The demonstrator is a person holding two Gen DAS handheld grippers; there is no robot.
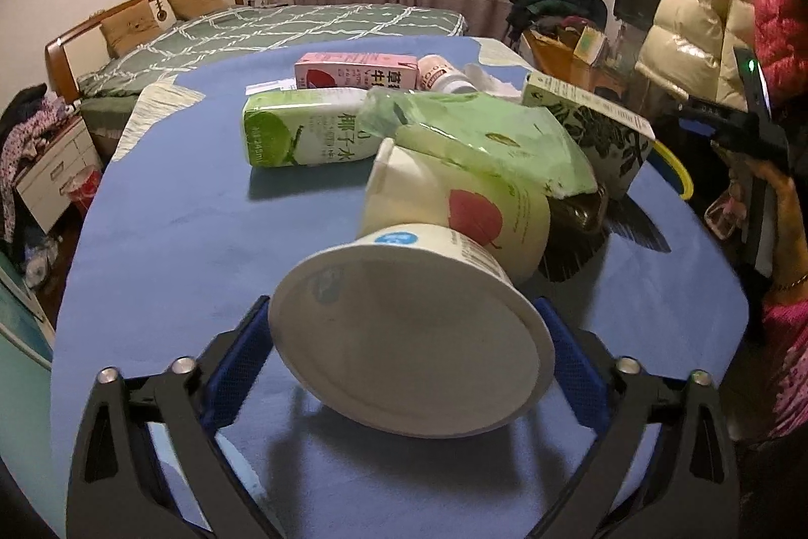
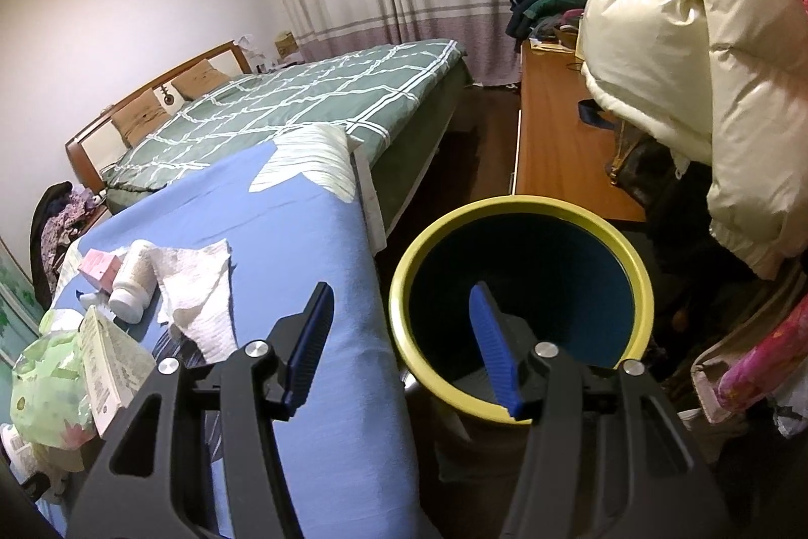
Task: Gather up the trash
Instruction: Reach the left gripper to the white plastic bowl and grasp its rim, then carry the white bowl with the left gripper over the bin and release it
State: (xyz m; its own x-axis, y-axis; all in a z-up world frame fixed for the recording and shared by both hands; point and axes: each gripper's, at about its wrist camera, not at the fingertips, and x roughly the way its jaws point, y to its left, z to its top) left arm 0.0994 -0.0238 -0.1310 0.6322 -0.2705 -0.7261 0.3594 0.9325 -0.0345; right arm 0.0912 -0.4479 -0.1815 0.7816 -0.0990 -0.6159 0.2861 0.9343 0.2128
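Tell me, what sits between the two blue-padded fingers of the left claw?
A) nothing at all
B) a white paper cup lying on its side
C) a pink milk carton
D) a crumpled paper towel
B: the white paper cup lies on its side, open mouth toward the camera, between the left claw's blue pads.

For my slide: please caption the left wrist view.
Left gripper shut on a tipped white cup before the trash pile on a blue table.
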